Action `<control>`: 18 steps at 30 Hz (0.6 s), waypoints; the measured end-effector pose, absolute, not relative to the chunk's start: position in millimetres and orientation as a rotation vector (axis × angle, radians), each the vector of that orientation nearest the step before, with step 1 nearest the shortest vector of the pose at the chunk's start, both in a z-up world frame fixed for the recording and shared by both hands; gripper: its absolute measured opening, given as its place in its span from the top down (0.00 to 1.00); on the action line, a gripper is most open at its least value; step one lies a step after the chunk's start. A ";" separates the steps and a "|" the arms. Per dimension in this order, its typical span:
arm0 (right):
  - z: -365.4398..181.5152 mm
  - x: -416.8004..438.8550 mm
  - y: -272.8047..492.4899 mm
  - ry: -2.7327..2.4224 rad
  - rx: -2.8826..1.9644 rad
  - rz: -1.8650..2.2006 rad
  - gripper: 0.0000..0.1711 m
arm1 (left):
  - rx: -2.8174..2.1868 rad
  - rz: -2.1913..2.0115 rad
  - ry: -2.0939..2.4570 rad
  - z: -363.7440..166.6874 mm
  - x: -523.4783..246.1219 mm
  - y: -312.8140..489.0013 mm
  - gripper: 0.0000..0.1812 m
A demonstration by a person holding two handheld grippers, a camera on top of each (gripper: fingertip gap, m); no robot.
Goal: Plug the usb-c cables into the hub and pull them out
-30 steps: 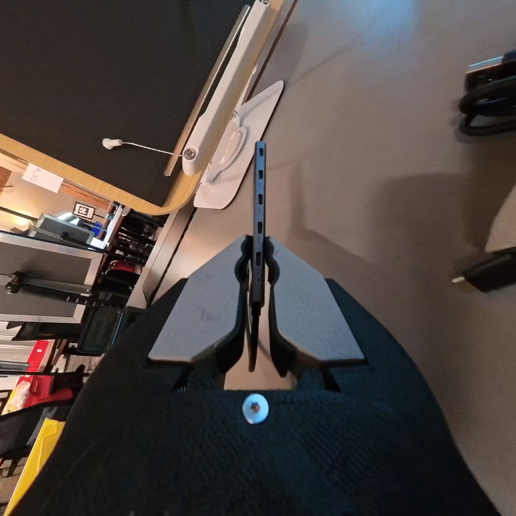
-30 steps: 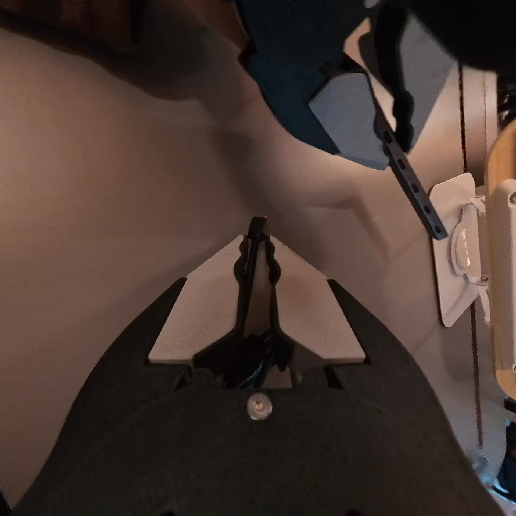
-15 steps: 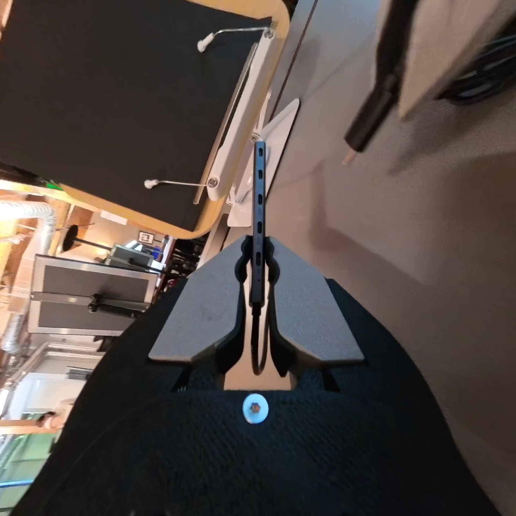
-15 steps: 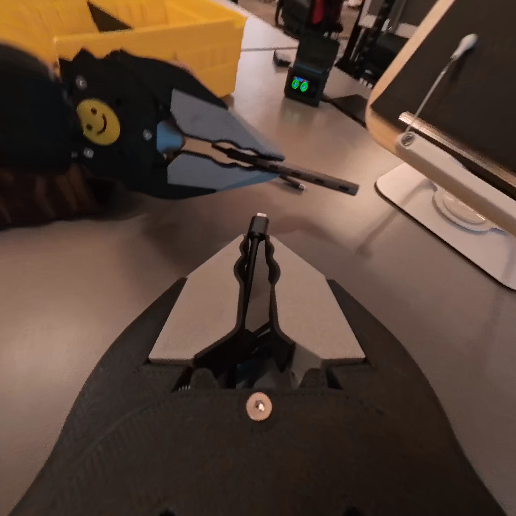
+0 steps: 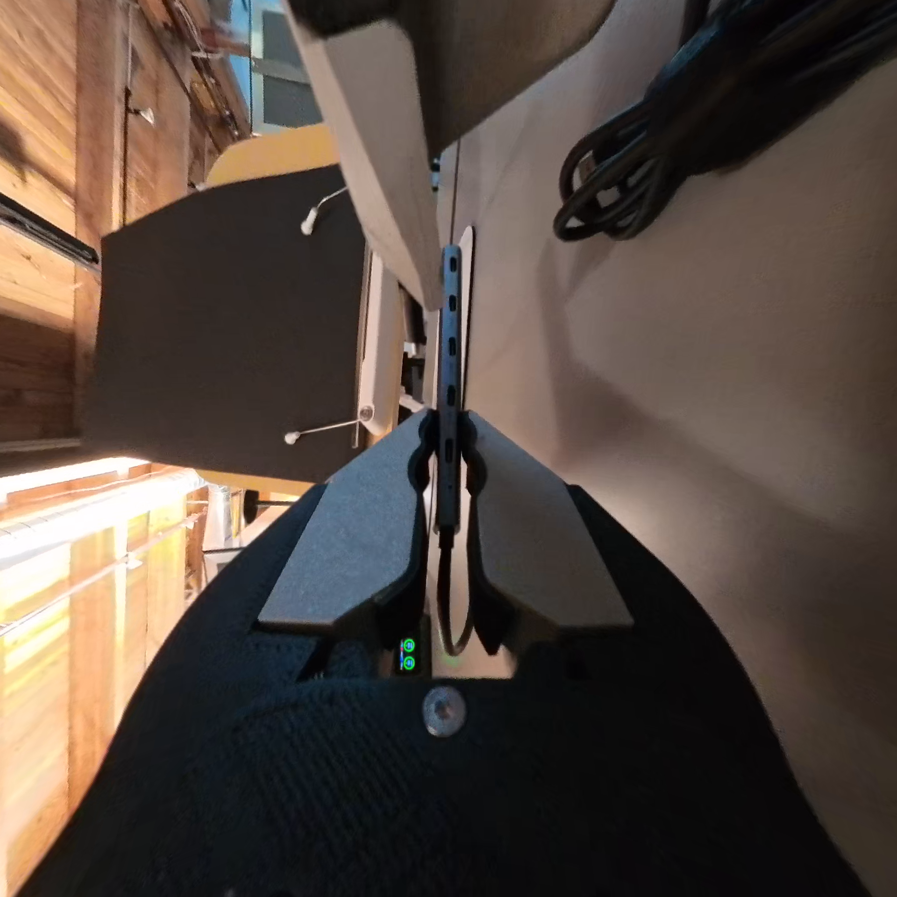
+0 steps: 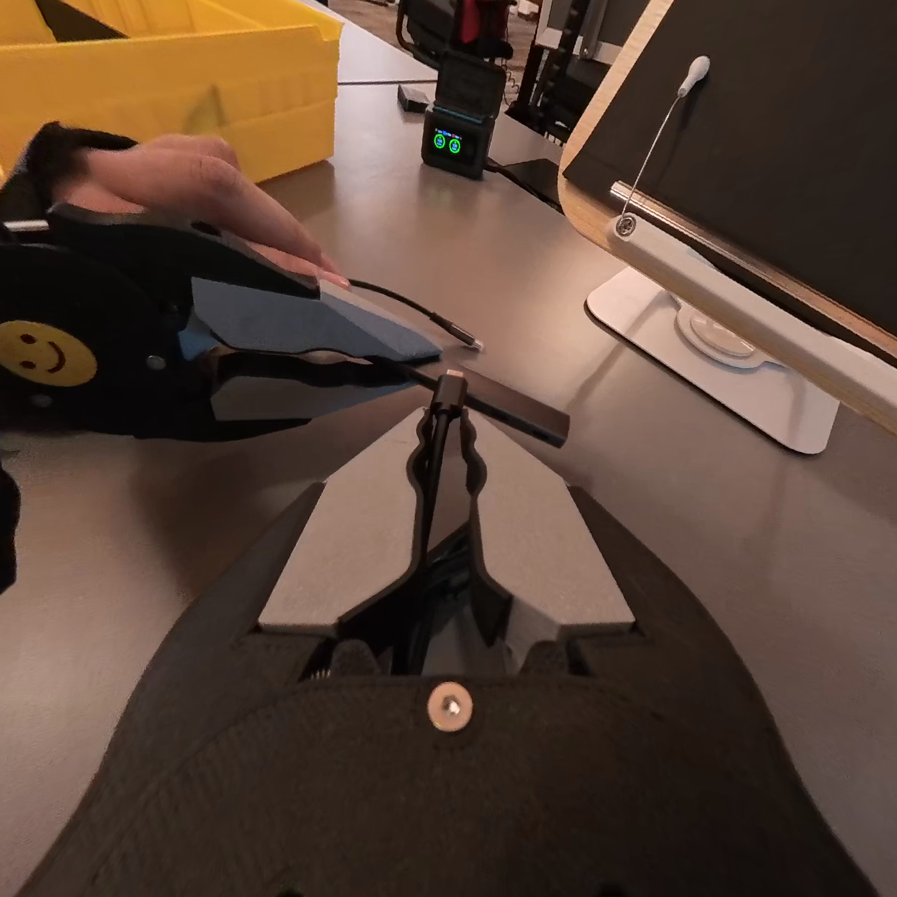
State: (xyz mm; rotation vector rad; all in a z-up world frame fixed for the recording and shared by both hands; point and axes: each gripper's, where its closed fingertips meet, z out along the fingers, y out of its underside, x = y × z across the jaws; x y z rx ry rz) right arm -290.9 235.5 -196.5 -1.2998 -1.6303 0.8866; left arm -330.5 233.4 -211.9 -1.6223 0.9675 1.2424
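The left gripper is clamped on the hub, a slim dark bar sticking out past its tips above the table, with a row of small ports along its edge, while the right gripper is pinched on a usb-c cable just behind the plug, whose metal tip sits right up against the side of the hub. From where I stand the trouble looks like alignment: the plug seems to meet the bar at a slight slant, and I can't tell whether it's over a port at all, so a push could jam it on the casing or bend the tip. The hub is held only at one end, so pressure near its free end could lever it round in the jaws. The cable might also slide back through the right grip
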 end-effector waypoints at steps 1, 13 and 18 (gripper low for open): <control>-196.4 -290.5 235.4 -1.630 -1.300 0.889 0.95 | -1.625 1.243 0.972 -212.8 -329.3 233.9 0.96; -202.8 -292.3 227.3 -1.653 -1.358 0.972 0.95 | -1.633 1.307 0.935 -208.3 -335.6 234.5 0.96; -203.1 -293.1 226.6 -1.649 -1.366 0.976 0.95 | -1.625 1.325 0.923 -205.3 -334.6 235.1 0.96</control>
